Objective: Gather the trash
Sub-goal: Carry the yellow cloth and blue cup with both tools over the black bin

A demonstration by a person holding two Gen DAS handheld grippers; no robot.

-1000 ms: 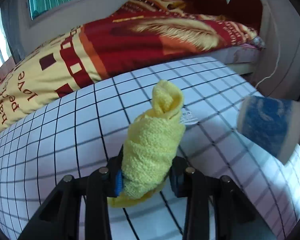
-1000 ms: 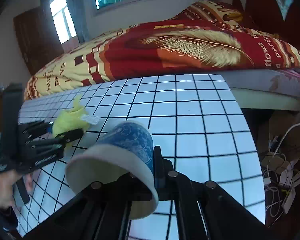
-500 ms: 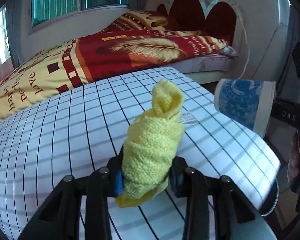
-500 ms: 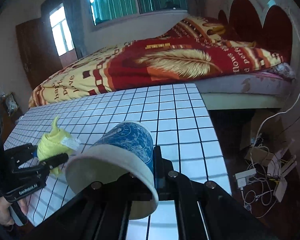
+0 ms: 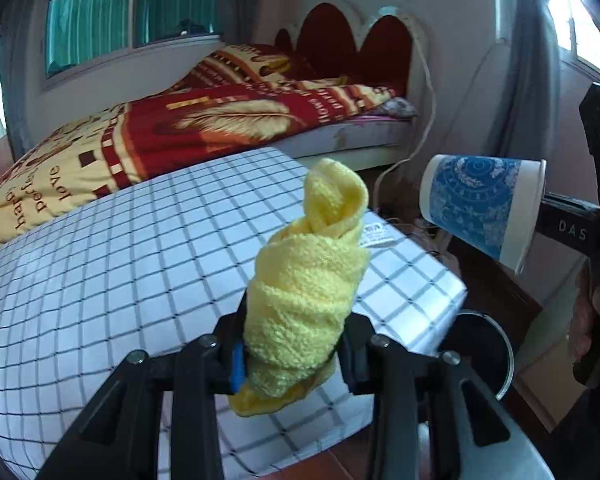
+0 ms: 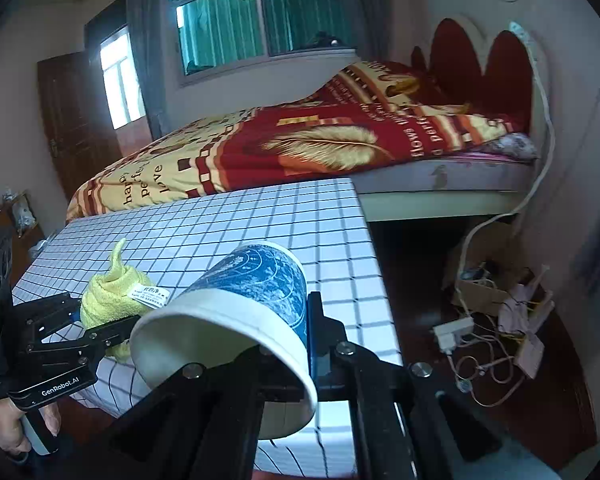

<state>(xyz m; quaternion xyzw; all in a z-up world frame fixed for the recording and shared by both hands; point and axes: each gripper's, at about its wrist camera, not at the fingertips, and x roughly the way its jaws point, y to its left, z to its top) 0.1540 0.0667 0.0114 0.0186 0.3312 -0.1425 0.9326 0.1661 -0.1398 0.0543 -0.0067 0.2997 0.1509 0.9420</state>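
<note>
Both sets of jaws are clamped on loads: left gripper point(image 5: 290, 354) squeezes a rolled yellow cloth point(image 5: 308, 292) between its blue-padded fingers point(image 5: 236, 364); right gripper point(image 6: 300, 344) pinches the wall of a blue-patterned paper cup point(image 6: 256, 292), one finger inside the cup, one outside against the blue print.

Bed point(image 6: 300, 140) with a red-and-yellow feather quilt fills the background, red scalloped headboard point(image 6: 480, 60) at its far end. Green-curtained window point(image 6: 260, 16) above it.

Table point(image 5: 120, 260) under a white cloth with a black grid sits in front of the bed. Both loads hang in the air near its right-hand end.

Round dark bin point(image 5: 480, 340) with a pale rim stands on the floor just past the table corner, partly hidden by the left gripper's frame.

Cup lies tilted on its side, open mouth toward the right wrist camera, out beyond the table edge in the left view.

Cloth stands upright out of the jaws, twisted tip on top, white label point(image 6: 148, 294) on its side.

Tangle of cables and a white power strip point(image 6: 452, 330) on the floor, right.
</note>
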